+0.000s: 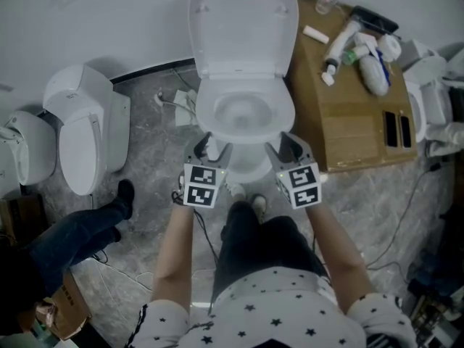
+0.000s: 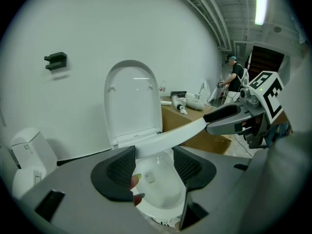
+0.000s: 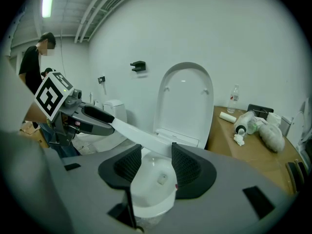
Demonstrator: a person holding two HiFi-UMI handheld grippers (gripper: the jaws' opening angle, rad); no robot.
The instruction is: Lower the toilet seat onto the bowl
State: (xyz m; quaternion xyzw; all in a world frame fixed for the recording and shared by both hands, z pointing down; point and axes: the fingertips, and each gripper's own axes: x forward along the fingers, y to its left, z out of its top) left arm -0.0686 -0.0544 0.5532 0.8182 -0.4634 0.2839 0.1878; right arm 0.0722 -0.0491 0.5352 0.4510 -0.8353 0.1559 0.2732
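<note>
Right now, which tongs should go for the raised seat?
Left, marginally. The left tongs and right tongs both hang open and empty before the bowl, about equally far from the upright seat. The box stands close by the seat's right edge; the left edge looks freer.

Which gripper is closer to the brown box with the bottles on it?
Right. The right gripper is at the toilet bowl's front, just beside the box's near corner; the left gripper is across the bowl's front, farther away.
</note>
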